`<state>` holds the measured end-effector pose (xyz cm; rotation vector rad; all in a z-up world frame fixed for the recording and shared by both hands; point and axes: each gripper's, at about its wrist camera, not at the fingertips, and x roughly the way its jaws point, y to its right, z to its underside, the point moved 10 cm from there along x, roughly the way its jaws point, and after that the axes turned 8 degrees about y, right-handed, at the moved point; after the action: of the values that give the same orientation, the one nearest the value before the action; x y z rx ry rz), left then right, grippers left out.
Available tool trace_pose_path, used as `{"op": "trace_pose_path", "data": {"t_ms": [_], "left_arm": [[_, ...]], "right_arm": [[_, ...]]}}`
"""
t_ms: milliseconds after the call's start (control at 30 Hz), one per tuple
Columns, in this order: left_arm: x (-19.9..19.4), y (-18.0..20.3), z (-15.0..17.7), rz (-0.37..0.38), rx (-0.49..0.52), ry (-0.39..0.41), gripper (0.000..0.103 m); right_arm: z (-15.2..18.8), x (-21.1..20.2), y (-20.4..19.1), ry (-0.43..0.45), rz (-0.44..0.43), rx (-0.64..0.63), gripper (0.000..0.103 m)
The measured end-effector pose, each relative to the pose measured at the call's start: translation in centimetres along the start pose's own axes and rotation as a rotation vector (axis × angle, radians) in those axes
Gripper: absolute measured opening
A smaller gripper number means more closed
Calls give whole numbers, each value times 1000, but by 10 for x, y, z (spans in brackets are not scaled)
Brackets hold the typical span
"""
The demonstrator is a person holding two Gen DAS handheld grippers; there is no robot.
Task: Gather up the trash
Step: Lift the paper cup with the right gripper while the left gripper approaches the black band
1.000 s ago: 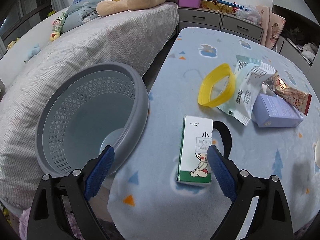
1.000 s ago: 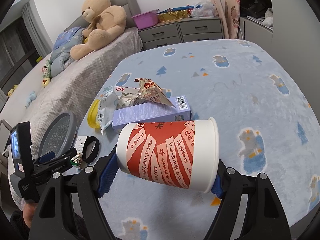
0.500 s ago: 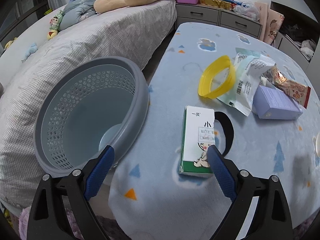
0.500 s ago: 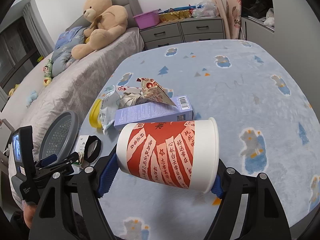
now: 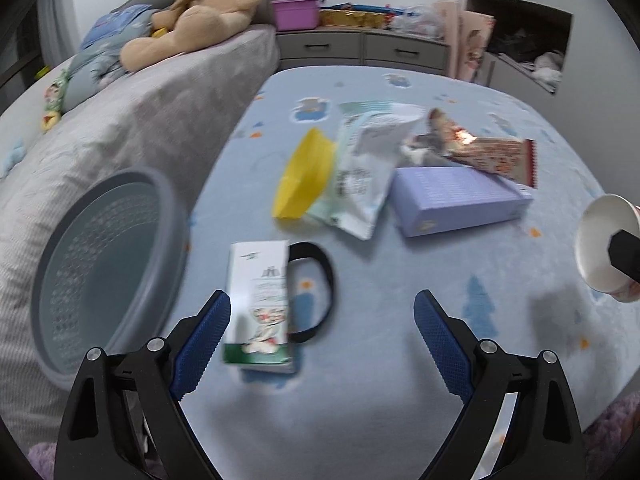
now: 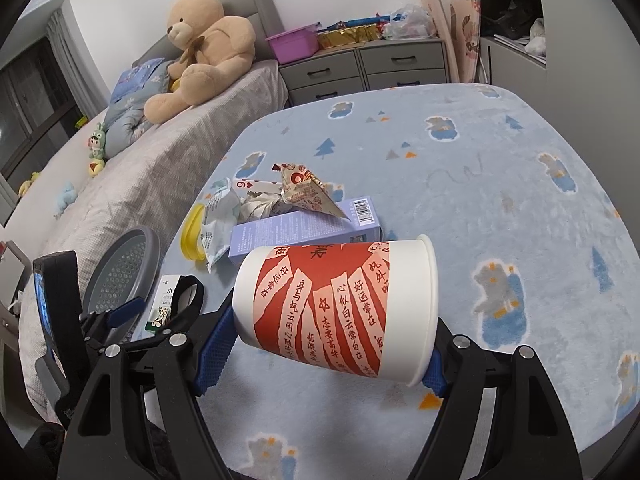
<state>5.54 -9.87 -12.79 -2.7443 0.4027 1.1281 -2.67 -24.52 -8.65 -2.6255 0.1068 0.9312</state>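
My right gripper (image 6: 324, 344) is shut on a red and white paper cup (image 6: 336, 308), held sideways above the blue blanket; the cup also shows at the right edge of the left wrist view (image 5: 604, 248). My left gripper (image 5: 322, 340) is open and empty, low over the blanket. A white and green carton (image 5: 260, 304) lies by its left finger, with a black ring (image 5: 316, 292) beside it. A grey mesh basket (image 5: 104, 256) stands to the left. Farther off lie a yellow ring (image 5: 304, 172), a white pouch (image 5: 360, 176), a purple box (image 5: 460, 200) and a snack wrapper (image 5: 492, 152).
A grey bed (image 5: 120, 120) with a teddy bear (image 5: 196, 12) runs along the left of the basket. Grey drawers (image 6: 360, 64) with a purple bin (image 6: 292, 42) stand at the back. The blue blanket (image 6: 500, 184) stretches to the right.
My left gripper has swung right, so the basket slid to the left and the carton now sits by its left finger. The right gripper still holds the cup, nearly unmoved.
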Motion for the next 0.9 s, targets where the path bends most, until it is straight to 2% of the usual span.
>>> {"op": "trace_pose_path", "data": {"t_ms": [167, 333, 533, 733, 800, 900], "left_arm": [[3, 24, -1, 145, -4, -13, 90], [5, 41, 1, 242, -2, -36, 90], [17, 40, 2, 231, 10, -71, 90], [40, 41, 13, 266, -19, -168, 90], [40, 43, 14, 274, -18, -164, 89], [34, 55, 15, 329, -22, -170, 89]], "right_arm": [[-6, -7, 5, 15, -12, 18, 74], [-9, -10, 9, 18, -23, 31, 74], [-11, -14, 15, 23, -26, 44, 74], [-14, -18, 21, 33, -17, 56, 74], [-15, -20, 25, 37, -13, 63, 74], [-17, -22, 30, 43, -5, 69, 74]]}}
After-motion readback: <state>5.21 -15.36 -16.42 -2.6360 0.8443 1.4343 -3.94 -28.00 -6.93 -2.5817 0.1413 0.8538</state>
